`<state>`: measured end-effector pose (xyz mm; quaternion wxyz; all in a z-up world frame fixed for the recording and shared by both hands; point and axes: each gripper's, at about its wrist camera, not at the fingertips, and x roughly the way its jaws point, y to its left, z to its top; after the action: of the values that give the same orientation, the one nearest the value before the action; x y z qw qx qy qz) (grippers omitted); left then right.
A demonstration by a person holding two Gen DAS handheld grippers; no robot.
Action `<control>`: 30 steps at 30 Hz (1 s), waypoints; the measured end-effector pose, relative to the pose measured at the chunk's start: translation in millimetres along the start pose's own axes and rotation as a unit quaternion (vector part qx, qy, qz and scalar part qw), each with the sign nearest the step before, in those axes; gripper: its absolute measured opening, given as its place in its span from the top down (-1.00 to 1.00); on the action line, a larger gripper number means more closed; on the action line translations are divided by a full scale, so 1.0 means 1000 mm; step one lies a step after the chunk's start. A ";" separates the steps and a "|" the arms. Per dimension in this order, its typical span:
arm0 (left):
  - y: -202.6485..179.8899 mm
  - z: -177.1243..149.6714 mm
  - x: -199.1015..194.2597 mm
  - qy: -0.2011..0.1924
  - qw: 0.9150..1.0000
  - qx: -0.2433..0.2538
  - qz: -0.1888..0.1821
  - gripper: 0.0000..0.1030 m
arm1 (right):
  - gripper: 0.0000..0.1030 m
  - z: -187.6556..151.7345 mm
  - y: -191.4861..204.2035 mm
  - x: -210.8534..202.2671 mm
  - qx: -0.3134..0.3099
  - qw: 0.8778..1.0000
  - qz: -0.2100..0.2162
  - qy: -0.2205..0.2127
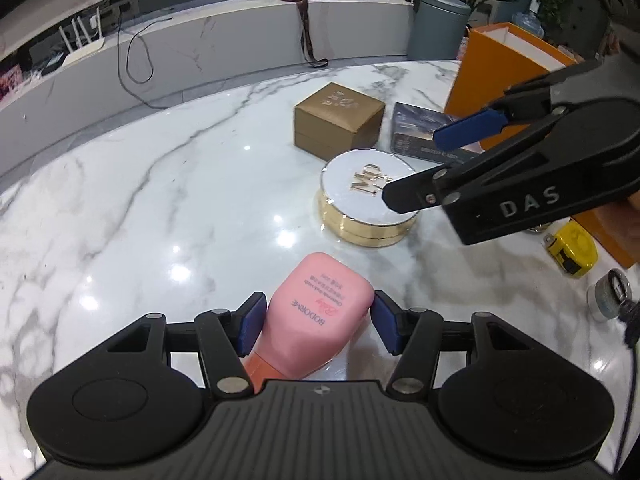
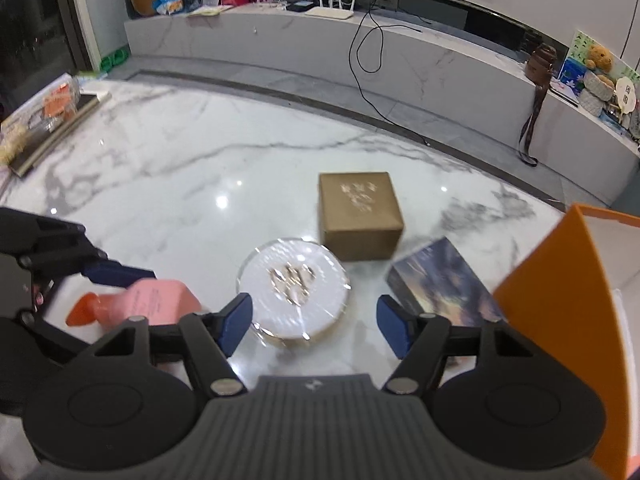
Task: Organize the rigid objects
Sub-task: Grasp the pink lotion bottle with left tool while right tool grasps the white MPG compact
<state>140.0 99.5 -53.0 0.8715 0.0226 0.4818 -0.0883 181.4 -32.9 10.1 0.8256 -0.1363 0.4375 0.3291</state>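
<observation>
A pink bottle [image 1: 320,312] with an orange cap lies on the marble table [image 1: 160,200], and my left gripper [image 1: 318,320] is shut on its body, blue pads on both sides. The right wrist view shows the same bottle [image 2: 156,300] under the left gripper's blue pad [image 2: 120,274]. A round white compact with a gold rim [image 1: 360,196] sits just beyond it. My right gripper [image 1: 414,168] hangs over this compact [image 2: 294,284], open [image 2: 316,324], its pads clear of it. A brown box [image 2: 358,216] and a dark blue box [image 2: 440,280] stand behind.
An orange box [image 2: 560,300] stands open at the right edge of the table. A yellow tape measure [image 1: 572,250] and a small glittery jar [image 1: 608,292] lie near it. Books and packets [image 2: 48,120] lie at the far left. A low marble shelf runs behind the table.
</observation>
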 end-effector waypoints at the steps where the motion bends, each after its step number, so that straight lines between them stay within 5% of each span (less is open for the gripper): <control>1: 0.003 -0.001 -0.001 0.001 1.000 -0.004 0.001 -0.28 | -0.33 0.001 0.001 0.003 0.004 1.000 0.001 -0.001; 30: 0.019 -0.005 0.004 0.011 1.000 -0.016 0.010 -0.03 | -0.46 -0.001 0.018 0.059 0.023 0.999 -0.022 0.011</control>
<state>141.5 118.4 -59.8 0.8670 0.0143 0.4929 -0.0718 192.9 4.8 -37.2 0.8306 -0.1302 0.4514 0.2990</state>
